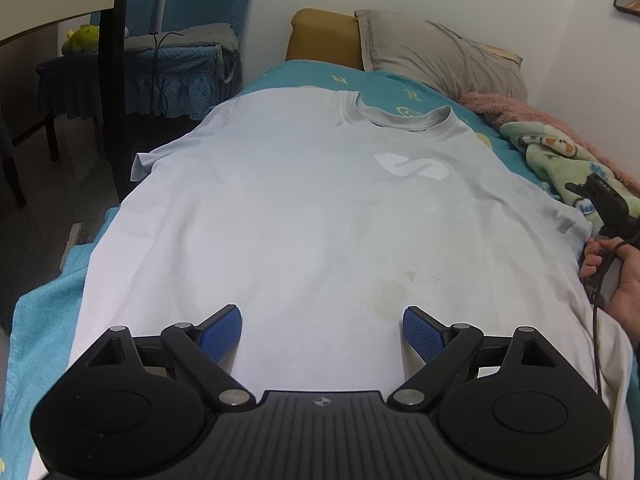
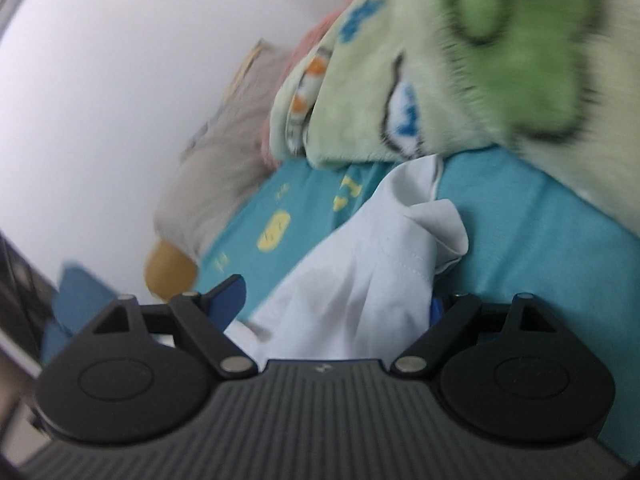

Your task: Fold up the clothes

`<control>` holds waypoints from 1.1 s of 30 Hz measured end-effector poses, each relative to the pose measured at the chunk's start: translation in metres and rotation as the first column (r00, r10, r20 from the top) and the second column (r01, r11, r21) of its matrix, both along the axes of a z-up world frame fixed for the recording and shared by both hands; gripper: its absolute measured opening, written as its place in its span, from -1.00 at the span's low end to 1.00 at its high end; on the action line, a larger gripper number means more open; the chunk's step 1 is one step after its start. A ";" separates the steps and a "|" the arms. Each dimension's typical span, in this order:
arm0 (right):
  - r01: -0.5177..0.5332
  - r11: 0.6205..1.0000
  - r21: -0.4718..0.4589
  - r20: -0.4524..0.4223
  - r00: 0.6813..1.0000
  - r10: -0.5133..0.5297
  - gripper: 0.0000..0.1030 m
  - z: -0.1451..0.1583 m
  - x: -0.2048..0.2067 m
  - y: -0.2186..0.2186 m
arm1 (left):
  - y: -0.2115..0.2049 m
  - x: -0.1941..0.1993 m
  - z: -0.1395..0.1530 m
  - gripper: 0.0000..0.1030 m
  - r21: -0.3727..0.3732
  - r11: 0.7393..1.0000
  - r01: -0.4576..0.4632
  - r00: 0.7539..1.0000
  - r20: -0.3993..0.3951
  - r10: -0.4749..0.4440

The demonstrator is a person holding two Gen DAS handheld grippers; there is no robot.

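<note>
Left tongs [image 1: 322, 330] spread over white T-shirt [image 1: 304, 208], teal bedsheet [image 1: 44, 300]

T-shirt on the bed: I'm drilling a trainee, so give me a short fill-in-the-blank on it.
1. The white T-shirt lies spread on a ____ bedsheet.
2. The left gripper has its jaws ____.
3. The right gripper is at the shirt's ____.

Missing: teal; open; sleeve

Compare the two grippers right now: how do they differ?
The left gripper hangs above the flat body of the T-shirt with nothing between its fingers; the right gripper has the bunched sleeve between its fingers. The left view is sharp; the right is motion-blurred. Both are open, with blue pads.
</note>
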State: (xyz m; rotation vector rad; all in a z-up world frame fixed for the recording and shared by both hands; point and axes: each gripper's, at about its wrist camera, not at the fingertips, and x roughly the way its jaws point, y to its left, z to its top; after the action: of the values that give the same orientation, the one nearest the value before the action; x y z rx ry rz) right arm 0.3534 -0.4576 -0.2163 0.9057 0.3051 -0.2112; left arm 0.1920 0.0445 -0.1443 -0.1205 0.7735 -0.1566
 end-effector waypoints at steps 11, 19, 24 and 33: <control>-0.063 0.941 -0.332 -0.222 0.975 -0.013 -0.82 0.073 0.051 0.047 | 0.007 0.002 0.010 0.74 0.042 0.998 -0.051 0.999 -0.003 0.051; -0.109 0.794 -0.599 -0.176 0.984 0.002 -0.83 0.177 0.045 0.148 | 0.040 0.006 0.035 0.74 0.067 0.987 -0.146 0.989 0.001 0.146; -0.224 0.688 -0.691 -0.214 0.972 0.102 -0.83 0.191 0.064 0.247 | 0.083 0.005 0.057 0.75 0.045 0.971 -0.236 0.972 0.037 0.234; -0.522 0.510 -0.683 -0.431 0.853 0.295 -0.80 0.087 0.110 0.389 | 0.107 0.020 0.041 0.75 -0.016 0.970 -0.243 0.970 -0.020 0.242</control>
State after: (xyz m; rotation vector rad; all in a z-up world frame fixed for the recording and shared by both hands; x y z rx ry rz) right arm 0.4636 -0.0683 -0.1292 -0.1167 0.6118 0.0042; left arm 0.2118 0.1513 -0.1029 -0.2331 0.7690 0.0698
